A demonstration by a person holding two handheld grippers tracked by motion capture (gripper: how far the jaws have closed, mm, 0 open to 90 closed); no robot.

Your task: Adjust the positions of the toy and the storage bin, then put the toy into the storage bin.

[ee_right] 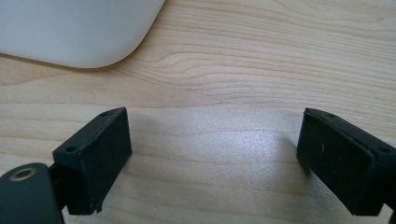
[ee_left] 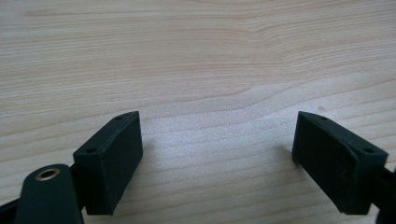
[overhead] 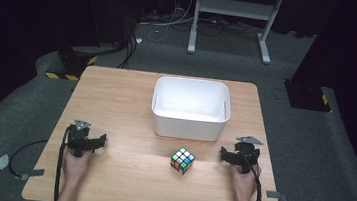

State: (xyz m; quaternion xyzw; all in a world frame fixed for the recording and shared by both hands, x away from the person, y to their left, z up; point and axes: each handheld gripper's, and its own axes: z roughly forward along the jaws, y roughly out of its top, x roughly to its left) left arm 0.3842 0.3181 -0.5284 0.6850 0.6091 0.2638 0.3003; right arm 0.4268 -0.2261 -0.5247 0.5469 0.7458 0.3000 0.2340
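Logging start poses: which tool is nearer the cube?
Right. The right tool sits just off the cube's right side; the left tool is farther away, out toward the table's left edge. Both stand open, holding nothing.

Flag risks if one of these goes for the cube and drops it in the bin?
1. The puzzle cube sits turned at an angle to the table edges, so flat jaws closing on its corners might twist it or let it slip.
2. The white bin stands just behind the cube; a low carry could clip its near wall.
3. The right hand-held gripper trails a cable that may snag.
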